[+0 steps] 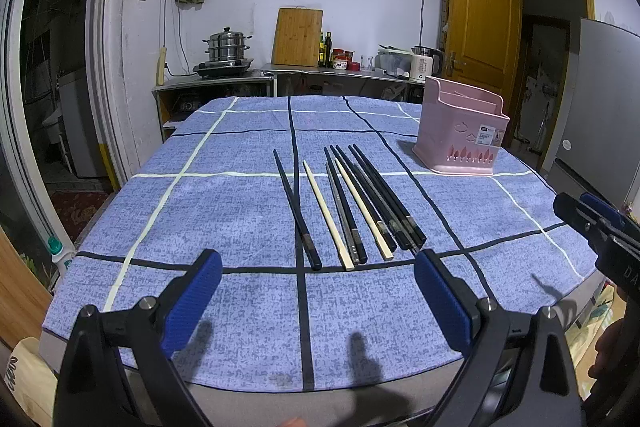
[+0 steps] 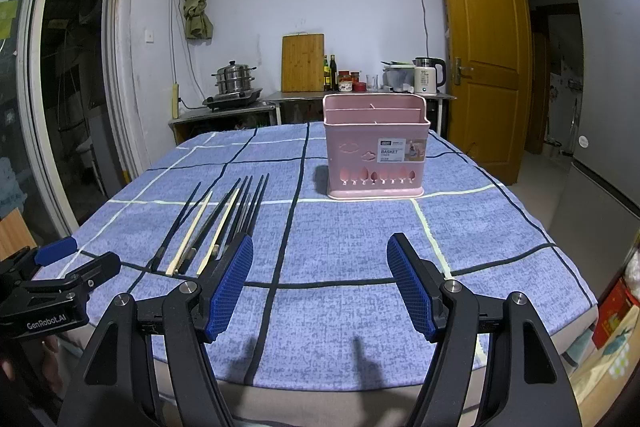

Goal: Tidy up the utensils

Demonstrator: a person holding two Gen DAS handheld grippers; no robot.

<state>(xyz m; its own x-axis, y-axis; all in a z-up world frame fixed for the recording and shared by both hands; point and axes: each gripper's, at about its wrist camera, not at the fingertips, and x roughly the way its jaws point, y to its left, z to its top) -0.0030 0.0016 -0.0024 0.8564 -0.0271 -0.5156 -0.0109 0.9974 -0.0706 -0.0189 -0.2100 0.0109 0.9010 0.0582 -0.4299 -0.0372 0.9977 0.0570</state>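
Chopsticks (image 1: 352, 207), black ones mixed with two pale ones, lie side by side on the blue checked tabletop (image 1: 224, 211) just ahead of the left tool (image 1: 318, 303), whose blue-padded fingers (image 1: 440, 303) stand wide apart and hold nothing above the near edge. Right of that row and ahead of it, the right tool (image 2: 320, 281) hangs with its fingers likewise spread and empty, the chopsticks just off its left finger. Straight ahead of the right tool, well beyond its tips, the pink utensil basket (image 2: 376, 147) stands upright on the cloth, its compartments showing nothing inside.
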